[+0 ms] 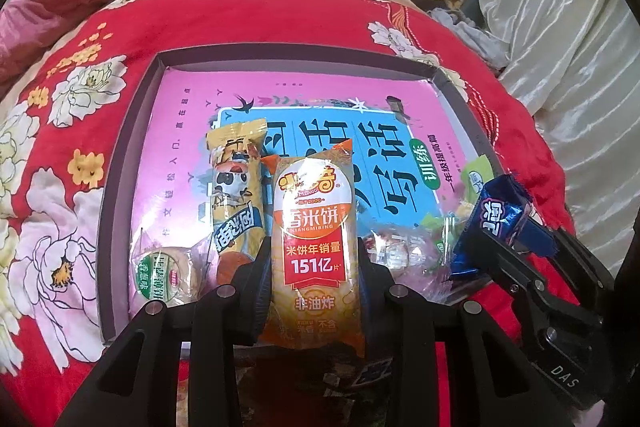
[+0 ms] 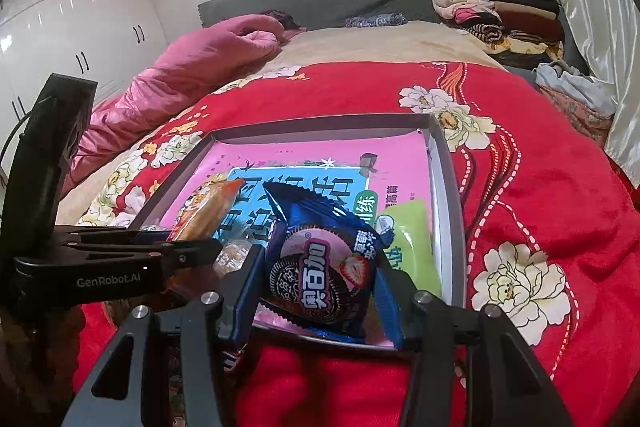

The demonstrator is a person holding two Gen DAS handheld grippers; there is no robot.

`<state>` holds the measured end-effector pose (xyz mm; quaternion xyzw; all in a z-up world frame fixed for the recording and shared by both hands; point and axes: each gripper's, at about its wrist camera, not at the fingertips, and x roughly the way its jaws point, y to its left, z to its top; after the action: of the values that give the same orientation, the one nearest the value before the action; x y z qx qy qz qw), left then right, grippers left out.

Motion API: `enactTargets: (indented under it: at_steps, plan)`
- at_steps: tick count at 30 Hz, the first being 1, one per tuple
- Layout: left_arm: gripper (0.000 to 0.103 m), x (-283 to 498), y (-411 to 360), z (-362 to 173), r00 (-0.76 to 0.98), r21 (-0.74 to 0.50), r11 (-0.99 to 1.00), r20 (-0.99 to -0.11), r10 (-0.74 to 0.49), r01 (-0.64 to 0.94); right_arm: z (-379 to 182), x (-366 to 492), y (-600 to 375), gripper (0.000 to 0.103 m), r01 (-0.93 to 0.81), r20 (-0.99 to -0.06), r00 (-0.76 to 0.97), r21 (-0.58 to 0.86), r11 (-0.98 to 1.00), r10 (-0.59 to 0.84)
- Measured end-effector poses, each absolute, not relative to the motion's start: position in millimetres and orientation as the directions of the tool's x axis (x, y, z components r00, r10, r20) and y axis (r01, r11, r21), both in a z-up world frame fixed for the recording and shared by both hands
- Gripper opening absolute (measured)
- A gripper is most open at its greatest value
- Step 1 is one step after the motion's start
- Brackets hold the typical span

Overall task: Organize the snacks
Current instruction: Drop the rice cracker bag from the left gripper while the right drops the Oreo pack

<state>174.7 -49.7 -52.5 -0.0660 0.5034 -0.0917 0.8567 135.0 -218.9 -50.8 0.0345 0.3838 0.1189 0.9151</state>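
Over near edge of grey tray (image 1: 120, 163) on red bedspread (image 2: 540, 187): left gripper (image 1: 314, 267) clamps rice-cracker pack (image 1: 314, 227), right gripper (image 2: 320, 279) clamps blue cookie pack (image 2: 320, 267). Best lower each flat into open space beside yellow snack (image 1: 236, 187), releasing gently.

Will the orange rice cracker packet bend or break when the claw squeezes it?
The orange rice cracker packet stands up straight in the left claw, so it probably stays fairly stiff. Its wrapper looks shiny, so it may slip. Crackers inside could crack if squeezed hard.

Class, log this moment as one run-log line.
left gripper: shut on rice cracker pack | right gripper: shut on cookie pack | both over box
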Motion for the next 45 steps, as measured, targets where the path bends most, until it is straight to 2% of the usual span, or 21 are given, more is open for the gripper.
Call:
enactTargets:
  at_steps: [22, 27, 37, 45]
  plan:
    - [0.038, 170, -49, -47, 0.484, -0.201, 0.974, -0.845, -0.225, 0.103, -54, 133, -230, 0.052, -0.136, -0.712, 0.67, 0.159, 0.978, 0.209]
    - [0.043, 168, -49, -44, 0.484, -0.203, 0.973, -0.844, -0.232, 0.111, -52, 133, -233, 0.052, -0.123, -0.706, 0.676, 0.175, 0.977, 0.211]
    - [0.045, 164, -46, -41, 0.488, -0.213, 0.971, -0.839, -0.24, 0.11, -49, 132, -235, 0.054, -0.116, -0.698, 0.684, 0.184, 0.976, 0.213]
    - [0.057, 162, -44, -36, 0.494, -0.225, 0.968, -0.832, -0.252, 0.114, -45, 130, -238, 0.056, -0.11, -0.677, 0.702, 0.203, 0.973, 0.22]
